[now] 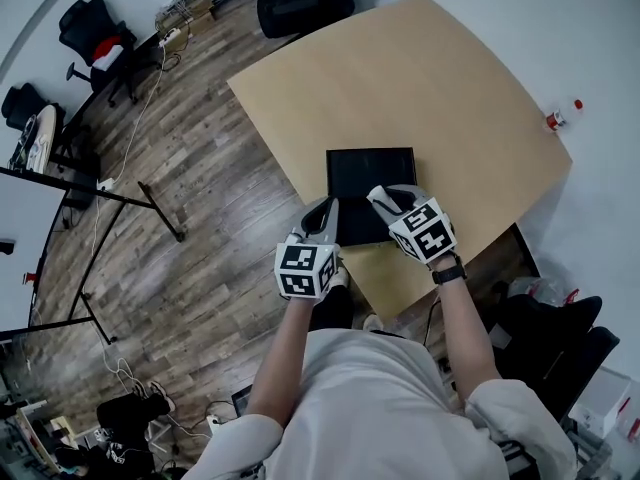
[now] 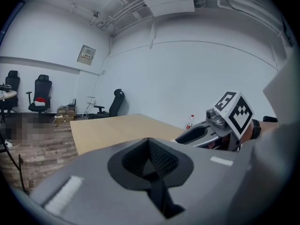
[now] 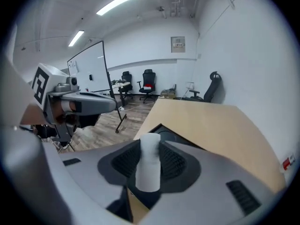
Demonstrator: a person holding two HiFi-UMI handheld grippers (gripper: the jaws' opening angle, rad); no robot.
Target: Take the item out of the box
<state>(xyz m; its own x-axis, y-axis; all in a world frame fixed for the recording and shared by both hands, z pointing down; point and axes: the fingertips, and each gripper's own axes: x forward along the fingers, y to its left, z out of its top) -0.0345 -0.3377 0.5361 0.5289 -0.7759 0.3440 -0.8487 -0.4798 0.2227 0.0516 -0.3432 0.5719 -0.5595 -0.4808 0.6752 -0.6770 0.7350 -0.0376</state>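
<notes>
White cylinder (image 3: 150, 156) clamped in right hand-held gripper (image 3: 149, 167) over black box (image 1: 370, 171).

The table (image 1: 420, 78) is smooth wood; box (image 1: 370, 173) matt black, roll (image 3: 149, 161) matt white.

White walls (image 2: 187, 69); wood-plank floor (image 1: 200, 218); tan table (image 1: 420, 68); black office chairs (image 1: 95, 28) (several, by walls); ceiling strip lights (image 3: 119, 1).

Head view looks steeply down on table (image 1: 420, 78). Gripper views sit close behind own jaws, facing across it; left view includes right gripper (image 2: 187, 136).
</notes>
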